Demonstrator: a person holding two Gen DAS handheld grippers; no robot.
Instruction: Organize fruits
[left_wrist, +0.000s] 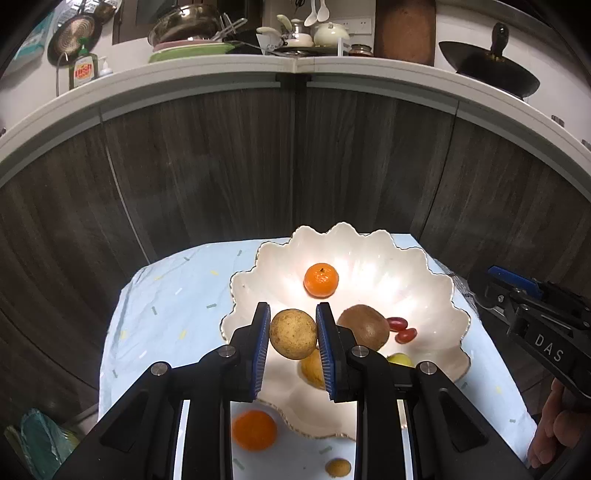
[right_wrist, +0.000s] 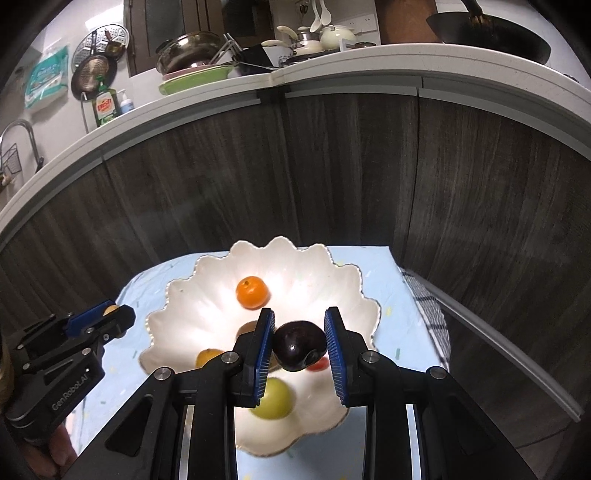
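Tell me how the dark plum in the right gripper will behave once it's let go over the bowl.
The dark plum looks round and glossy, so it will probably roll down the white bowl toward the fruit in its middle. Its shiny skin may slip in the right gripper.

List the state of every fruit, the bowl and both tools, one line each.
Left tool: shut on the tan round fruit, held above the bowl.
Right tool: shut on the dark plum, held above the bowl.
White scalloped bowl: upright on the cloth, partly filled.
Mandarin: resting in the bowl.
Kiwi: resting in the bowl.
Second mandarin: on the cloth, outside the bowl.
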